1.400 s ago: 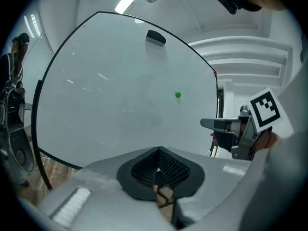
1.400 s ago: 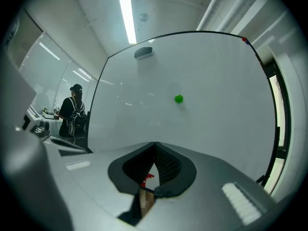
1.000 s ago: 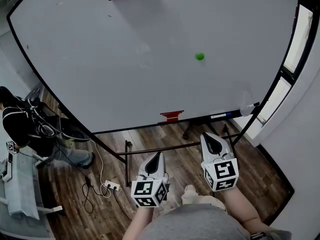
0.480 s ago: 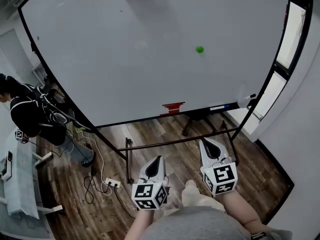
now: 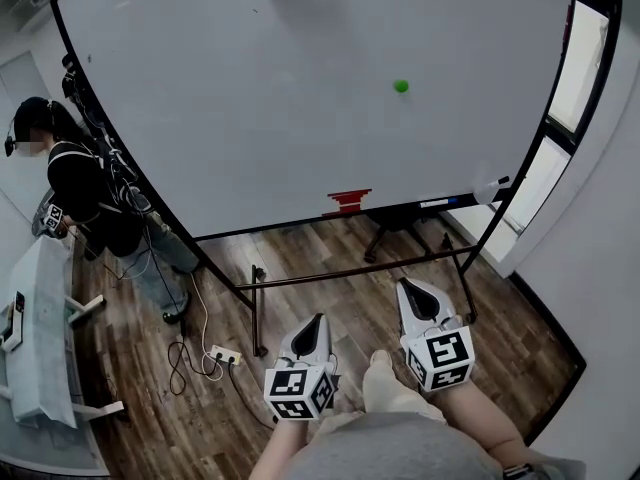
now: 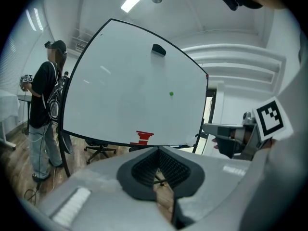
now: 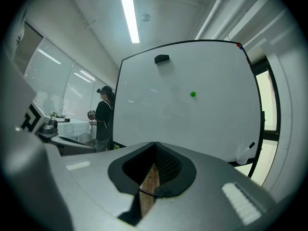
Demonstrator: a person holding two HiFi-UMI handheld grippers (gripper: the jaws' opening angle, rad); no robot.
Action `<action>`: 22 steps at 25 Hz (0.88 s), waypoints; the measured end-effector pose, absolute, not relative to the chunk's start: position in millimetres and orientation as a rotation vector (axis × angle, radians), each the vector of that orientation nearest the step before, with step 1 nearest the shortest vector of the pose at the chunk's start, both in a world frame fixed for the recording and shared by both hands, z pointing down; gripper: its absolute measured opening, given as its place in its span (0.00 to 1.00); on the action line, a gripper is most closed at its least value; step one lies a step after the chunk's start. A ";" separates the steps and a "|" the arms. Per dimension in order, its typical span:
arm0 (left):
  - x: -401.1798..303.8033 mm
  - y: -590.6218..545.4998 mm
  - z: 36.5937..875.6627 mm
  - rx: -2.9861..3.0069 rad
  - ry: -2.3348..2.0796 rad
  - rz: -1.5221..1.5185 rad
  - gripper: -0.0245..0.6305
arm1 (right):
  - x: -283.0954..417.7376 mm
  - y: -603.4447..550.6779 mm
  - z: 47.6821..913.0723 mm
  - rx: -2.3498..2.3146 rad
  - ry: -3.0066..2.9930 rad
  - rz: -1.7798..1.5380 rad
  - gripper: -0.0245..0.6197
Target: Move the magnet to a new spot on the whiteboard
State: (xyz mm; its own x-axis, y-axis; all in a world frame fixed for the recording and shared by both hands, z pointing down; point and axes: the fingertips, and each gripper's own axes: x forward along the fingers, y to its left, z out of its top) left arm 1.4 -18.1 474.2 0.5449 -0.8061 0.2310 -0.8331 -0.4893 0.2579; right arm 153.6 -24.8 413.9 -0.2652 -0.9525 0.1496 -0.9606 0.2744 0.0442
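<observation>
Magnet (image 5: pixel 401 86): green, stuck toward right edge of whiteboard (image 5: pixel 250 118), well apart from both tools. Left gripper (image 5: pixel 317 320) and right gripper (image 5: pixel 410 290): pressed together, empty. Likely risk: arriving unopened, knocking it off; pinching off-centre, letting it slip.

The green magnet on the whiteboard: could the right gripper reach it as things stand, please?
Probably yes, though not yet: the right gripper hangs low, well short of the whiteboard, jaws shut. Nothing stands between it and the magnet.

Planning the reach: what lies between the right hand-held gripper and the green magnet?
Head view: wood floor, the stand's crossbar, then bare whiteboard.
</observation>
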 end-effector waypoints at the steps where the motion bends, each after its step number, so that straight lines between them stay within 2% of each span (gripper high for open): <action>1: 0.5 -16.3 473.5 2.448 -1.350 0.111 0.04 | 152.3 -22.9 413.4 1.806 -2.389 0.081 0.04; 22: -14.6 -2.8 467.2 2.443 -1.376 0.074 0.04 | 147.2 -5.1 410.3 1.846 -2.372 0.067 0.04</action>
State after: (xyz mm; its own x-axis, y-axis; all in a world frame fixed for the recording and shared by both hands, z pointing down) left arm -14.6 -2.8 467.2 0.5306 -0.8220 0.2069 -0.8395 -0.4759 0.2622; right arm 147.2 -5.1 410.3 -0.2402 -0.9614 0.1340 -0.9675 0.2484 0.0478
